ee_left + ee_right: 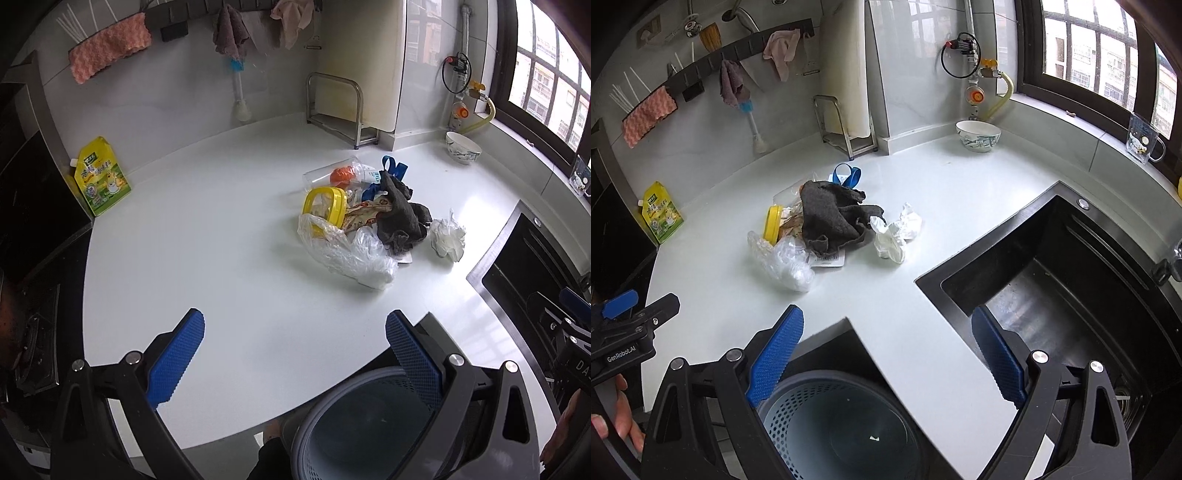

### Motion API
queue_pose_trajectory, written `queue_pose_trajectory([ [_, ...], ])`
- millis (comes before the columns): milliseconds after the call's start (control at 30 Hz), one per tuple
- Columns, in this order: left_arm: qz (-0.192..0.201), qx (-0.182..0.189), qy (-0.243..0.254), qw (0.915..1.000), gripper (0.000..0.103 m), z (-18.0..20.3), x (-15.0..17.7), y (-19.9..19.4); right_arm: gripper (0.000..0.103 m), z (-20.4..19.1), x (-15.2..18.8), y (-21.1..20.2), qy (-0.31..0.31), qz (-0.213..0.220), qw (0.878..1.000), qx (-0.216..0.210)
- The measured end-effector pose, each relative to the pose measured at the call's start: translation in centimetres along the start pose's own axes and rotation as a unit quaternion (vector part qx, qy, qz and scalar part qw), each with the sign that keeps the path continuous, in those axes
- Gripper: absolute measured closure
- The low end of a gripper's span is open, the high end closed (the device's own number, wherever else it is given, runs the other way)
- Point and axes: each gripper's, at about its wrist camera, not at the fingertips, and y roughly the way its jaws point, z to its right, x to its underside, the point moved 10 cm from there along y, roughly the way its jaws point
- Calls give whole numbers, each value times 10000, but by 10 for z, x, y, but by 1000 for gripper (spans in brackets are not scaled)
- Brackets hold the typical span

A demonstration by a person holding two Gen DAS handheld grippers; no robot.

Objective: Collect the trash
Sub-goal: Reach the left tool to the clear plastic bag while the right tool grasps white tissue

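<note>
Trash heap [362, 221], mid-worktop [221, 258]: dark rag [831, 218], clear film bag [343, 251], crumpled tissue [897, 236], yellow lid [325, 206]. Judged light, soft, slippery; pinch folds. Left claw [295, 354] and right claw [886, 350] released, empty, above the bin [842, 424].

White glossy worktop [221, 258]; black sink [1071, 295]; grey-blue bin [849, 424] with a perforated wall; both tools black with blue ridged pads [177, 354]; dark grey cloth [831, 218]; yellow-rimmed lid [325, 206]; clear plastic bag [347, 251]; crumpled white tissue [897, 236]; yellow-green pouch [99, 177]; white bowl [978, 136] with blue pattern; pink wavy sponge cloth [110, 48].
</note>
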Motion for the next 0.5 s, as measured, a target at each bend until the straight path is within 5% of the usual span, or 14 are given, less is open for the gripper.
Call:
queue_pose_trajectory([
  [500,-278,497,-90,9983,6,39,-32,106,15,14,-50,129,35,-228,9992,319],
])
